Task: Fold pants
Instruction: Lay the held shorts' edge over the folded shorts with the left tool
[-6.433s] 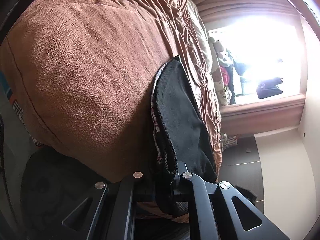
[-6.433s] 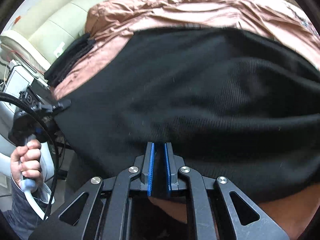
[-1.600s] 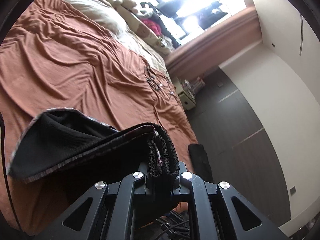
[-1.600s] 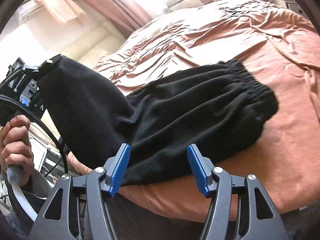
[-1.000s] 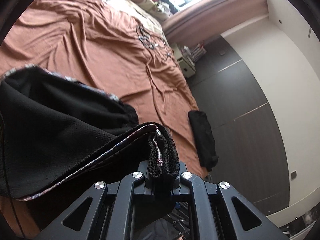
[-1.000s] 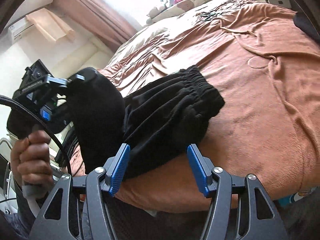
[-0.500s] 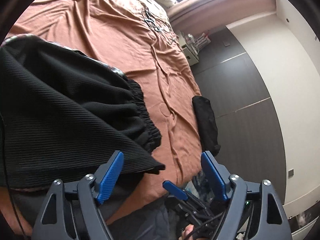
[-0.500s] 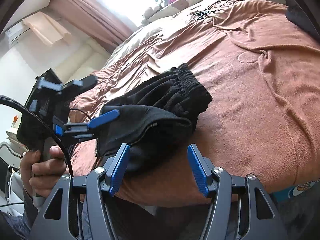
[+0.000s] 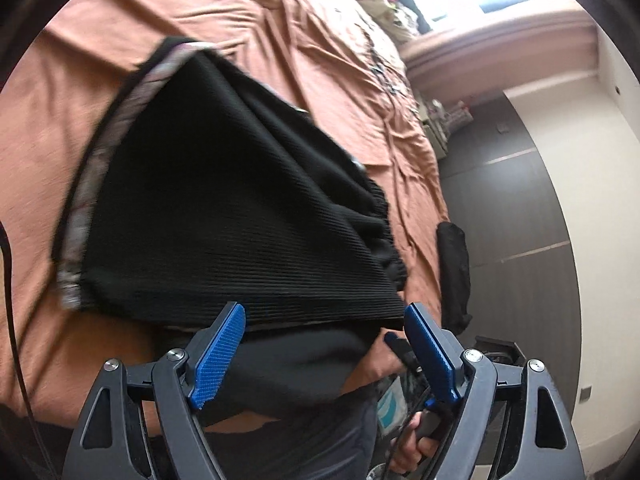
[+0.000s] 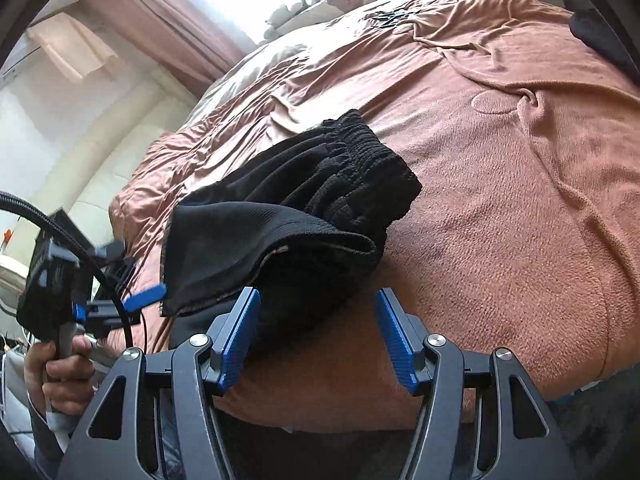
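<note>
Pants (image 10: pixel 288 216) lie folded, soft and floppy on the bed (image 10: pixel 520 160); both hand-held grippers wide, empty; grab the elastic waistband (image 10: pixel 360 152)

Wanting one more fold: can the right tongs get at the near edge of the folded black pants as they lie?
Probably yes. The right tongs stand open just short of the folded black ribbed pants on the brown blanket, with nothing between.

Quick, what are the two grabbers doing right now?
Left gripper: open, holding nothing; pants lie ahead.
Right gripper: open, holding nothing.
</note>
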Demonstrator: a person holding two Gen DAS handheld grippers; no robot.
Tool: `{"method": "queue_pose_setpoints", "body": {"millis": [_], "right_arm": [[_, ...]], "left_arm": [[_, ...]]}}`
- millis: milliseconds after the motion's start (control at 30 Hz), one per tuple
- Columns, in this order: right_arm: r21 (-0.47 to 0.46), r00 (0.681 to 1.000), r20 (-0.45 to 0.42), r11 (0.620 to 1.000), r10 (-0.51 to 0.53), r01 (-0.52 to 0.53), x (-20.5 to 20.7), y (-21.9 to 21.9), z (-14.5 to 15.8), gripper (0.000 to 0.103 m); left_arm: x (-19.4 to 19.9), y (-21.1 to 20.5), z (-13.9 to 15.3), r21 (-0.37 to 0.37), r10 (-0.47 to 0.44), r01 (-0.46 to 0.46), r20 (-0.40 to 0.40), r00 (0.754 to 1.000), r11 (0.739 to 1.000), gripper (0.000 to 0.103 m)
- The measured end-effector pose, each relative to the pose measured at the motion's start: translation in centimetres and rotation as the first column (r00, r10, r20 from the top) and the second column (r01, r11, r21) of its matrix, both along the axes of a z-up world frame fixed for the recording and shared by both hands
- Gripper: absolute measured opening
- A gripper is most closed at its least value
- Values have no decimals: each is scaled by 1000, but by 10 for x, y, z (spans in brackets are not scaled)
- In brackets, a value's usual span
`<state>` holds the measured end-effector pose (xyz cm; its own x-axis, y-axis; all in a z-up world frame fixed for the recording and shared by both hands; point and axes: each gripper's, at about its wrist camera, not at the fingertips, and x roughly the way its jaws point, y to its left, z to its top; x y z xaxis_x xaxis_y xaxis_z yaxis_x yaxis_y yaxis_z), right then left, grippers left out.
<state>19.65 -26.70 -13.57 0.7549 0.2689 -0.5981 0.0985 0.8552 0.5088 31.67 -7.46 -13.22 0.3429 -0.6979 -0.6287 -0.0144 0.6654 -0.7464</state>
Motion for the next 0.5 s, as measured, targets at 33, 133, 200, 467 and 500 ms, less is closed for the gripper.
{"method": "queue_pose_setpoints", "body": {"millis": [33, 133, 200, 467, 500], "right_arm": [[-3, 1000, -1, 1000, -4, 4, 1, 0, 0, 58], [-3, 1000, -4, 1000, -14, 14, 3, 1, 0, 58], [-2, 1000, -5, 1000, -19, 19, 4, 3, 0, 58], [-9, 1000, -16, 1000, -14, 14, 9, 8, -4, 58], [-8, 1000, -16, 1000, -14, 14, 10, 8, -4, 58]], "left_arm": [[-1, 5, -2, 4, 11, -11, -8, 1000, 1000, 83], [-6, 18, -9, 1, 32, -32, -38, 999, 999, 83], [-10, 24, -16, 0, 47, -47, -69, 996, 999, 83], [-18, 33, -35, -10, 63, -65, -120, 991, 998, 84], [-17, 33, -36, -6, 69, -70, -121, 990, 998, 85]]}}
